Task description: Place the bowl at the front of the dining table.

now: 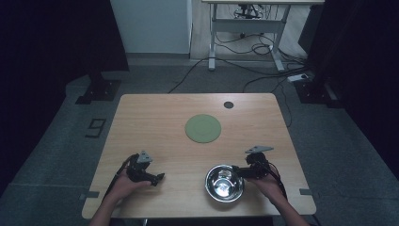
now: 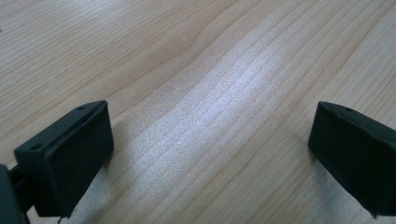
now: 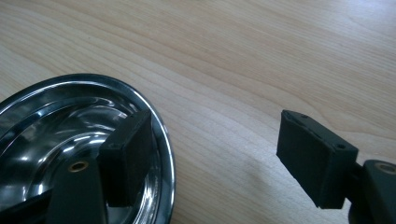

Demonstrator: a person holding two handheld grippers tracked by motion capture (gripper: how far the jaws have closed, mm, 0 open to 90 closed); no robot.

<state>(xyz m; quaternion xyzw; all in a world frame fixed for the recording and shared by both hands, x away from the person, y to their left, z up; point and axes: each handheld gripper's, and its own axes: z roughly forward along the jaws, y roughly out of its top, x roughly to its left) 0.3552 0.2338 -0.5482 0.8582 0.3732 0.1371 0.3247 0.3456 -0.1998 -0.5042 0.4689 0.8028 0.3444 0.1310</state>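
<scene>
A shiny steel bowl stands near the table's front edge, right of centre. My right gripper reaches it from the right. In the right gripper view the bowl lies at the left, and one of the fingers hangs inside its rim while the other stays outside over bare wood. The right gripper is open, its jaws wide apart around the rim without pressing it. My left gripper rests at the front left, open over bare wood with nothing between its jaws.
A flat round green mat lies in the middle of the wooden table, beyond the bowl. A small dark round disc sits near the far edge. Past the table stand a desk frame and cables on the floor.
</scene>
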